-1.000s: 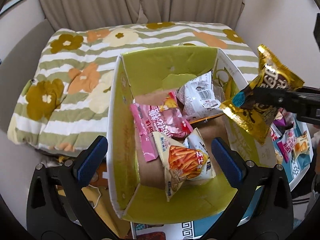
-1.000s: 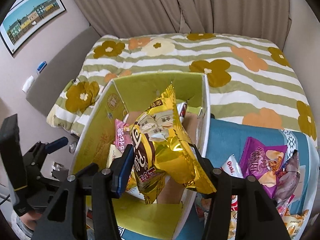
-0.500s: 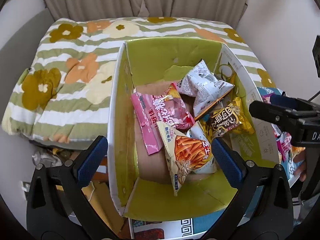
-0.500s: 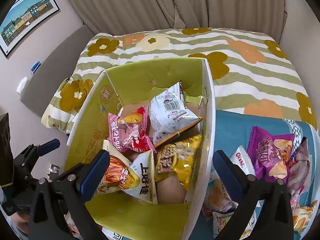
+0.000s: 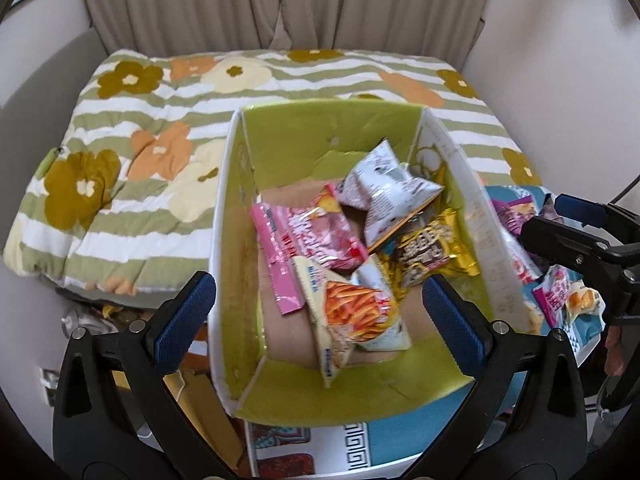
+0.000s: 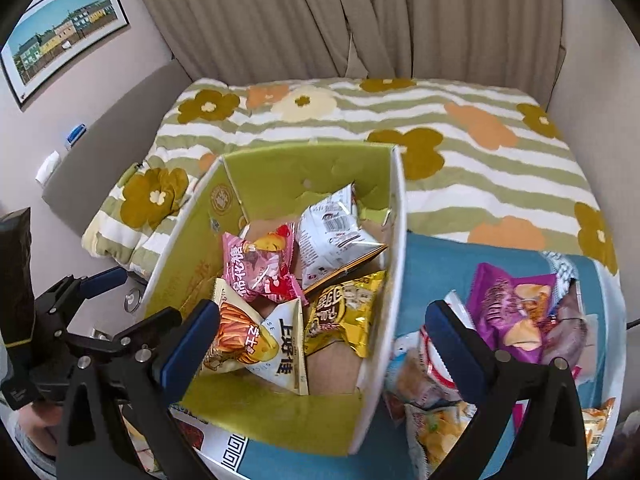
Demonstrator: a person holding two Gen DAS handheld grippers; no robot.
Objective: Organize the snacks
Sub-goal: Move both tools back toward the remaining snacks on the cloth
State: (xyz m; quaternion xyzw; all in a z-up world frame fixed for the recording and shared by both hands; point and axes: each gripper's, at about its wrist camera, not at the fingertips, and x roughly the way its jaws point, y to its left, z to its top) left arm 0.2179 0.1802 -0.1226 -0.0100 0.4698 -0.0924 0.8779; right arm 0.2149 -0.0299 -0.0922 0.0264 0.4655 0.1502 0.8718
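A green-lined cardboard box (image 5: pixel 236 184) (image 6: pixel 396 216) holds several snack bags: a gold bag (image 5: pixel 430 246) (image 6: pixel 340 316), a pink bag (image 5: pixel 308 236) (image 6: pixel 260 264), a silver bag (image 5: pixel 384 192) (image 6: pixel 332 232) and an orange-stick bag (image 5: pixel 352 312) (image 6: pixel 240 344). My left gripper (image 5: pixel 318 316) is open and empty over the box's near end. My right gripper (image 6: pixel 324 344) is open and empty over the box's right wall; it also shows in the left wrist view (image 5: pixel 576 224). Loose bags, one purple (image 6: pixel 512 304), lie right of the box.
The box stands on a blue patterned table (image 6: pixel 432 264) next to a bed with a flowered striped quilt (image 5: pixel 140 152) (image 6: pixel 480 148). Curtains (image 6: pixel 360 20) hang behind. A framed picture (image 6: pixel 60 36) is on the left wall.
My right gripper opened and let go of the gold bag, which dropped into the box. The gripper then drew back to the right, over the loose bags.
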